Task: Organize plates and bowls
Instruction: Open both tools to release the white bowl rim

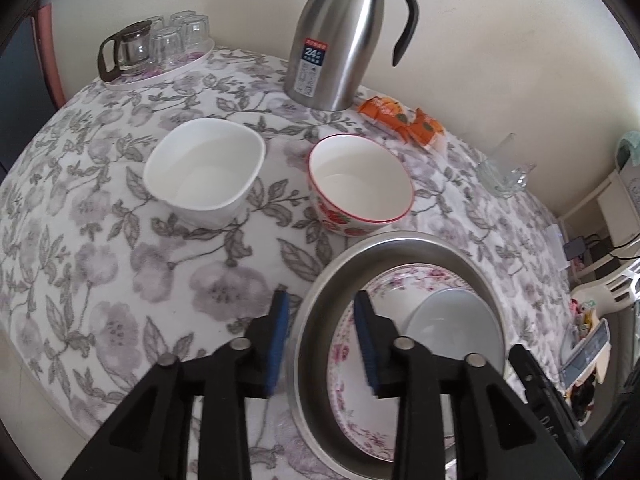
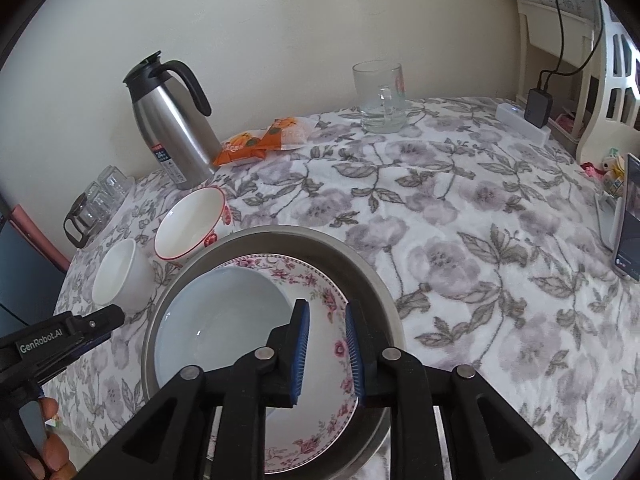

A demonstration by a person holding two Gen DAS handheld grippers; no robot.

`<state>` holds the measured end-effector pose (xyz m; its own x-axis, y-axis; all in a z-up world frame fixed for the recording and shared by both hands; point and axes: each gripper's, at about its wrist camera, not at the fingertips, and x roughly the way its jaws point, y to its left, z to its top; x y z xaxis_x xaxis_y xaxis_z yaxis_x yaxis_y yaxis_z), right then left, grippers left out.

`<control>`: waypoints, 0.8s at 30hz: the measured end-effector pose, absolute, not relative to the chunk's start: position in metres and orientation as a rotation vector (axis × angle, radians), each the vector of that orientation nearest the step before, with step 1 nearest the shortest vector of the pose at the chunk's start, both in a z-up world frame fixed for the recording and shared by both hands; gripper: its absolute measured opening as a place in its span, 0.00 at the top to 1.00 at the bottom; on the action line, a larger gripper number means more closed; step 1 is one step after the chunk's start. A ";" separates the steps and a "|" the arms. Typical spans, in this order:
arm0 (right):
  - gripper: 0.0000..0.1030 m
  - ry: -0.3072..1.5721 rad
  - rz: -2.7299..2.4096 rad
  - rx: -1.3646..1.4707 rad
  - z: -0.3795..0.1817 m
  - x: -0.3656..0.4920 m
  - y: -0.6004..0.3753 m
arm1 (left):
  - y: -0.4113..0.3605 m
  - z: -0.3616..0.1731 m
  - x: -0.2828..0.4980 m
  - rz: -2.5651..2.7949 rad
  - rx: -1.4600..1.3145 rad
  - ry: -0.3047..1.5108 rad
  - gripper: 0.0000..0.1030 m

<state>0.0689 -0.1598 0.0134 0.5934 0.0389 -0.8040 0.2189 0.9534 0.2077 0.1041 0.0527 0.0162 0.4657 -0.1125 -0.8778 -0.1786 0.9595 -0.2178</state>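
A round metal tray (image 1: 316, 304) (image 2: 372, 280) sits on the flowered tablecloth. It holds a pink-flowered plate (image 1: 396, 280) (image 2: 320, 284) with a pale blue plate (image 1: 456, 320) (image 2: 216, 320) on top. A white square bowl (image 1: 204, 168) (image 2: 120, 276) and a red-rimmed strawberry bowl (image 1: 360, 184) (image 2: 192, 224) stand behind the tray. My left gripper (image 1: 322, 320) is open and empty, straddling the tray's left rim. My right gripper (image 2: 327, 332) is open and empty above the flowered plate's right side.
A steel thermos jug (image 1: 340, 36) (image 2: 172, 120) stands at the wall, with orange snack packets (image 1: 404, 120) (image 2: 260, 140) beside it. A tray of glasses and a glass pot (image 1: 156, 48) (image 2: 96, 204) is far left. A glass mug (image 2: 380, 96) and a phone (image 2: 628, 220) are to the right.
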 end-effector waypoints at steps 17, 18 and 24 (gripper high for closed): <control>0.21 0.955 -0.113 0.246 0.007 0.071 -0.151 | 0.058 0.006 0.108 0.124 -0.232 1.122 0.17; 0.15 0.952 -0.115 0.243 0.007 0.070 -0.150 | 0.059 0.007 0.107 0.130 -0.233 1.118 0.16; 0.14 0.931 -0.114 0.223 0.013 0.069 -0.144 | 0.078 0.009 0.107 0.172 -0.257 1.102 0.16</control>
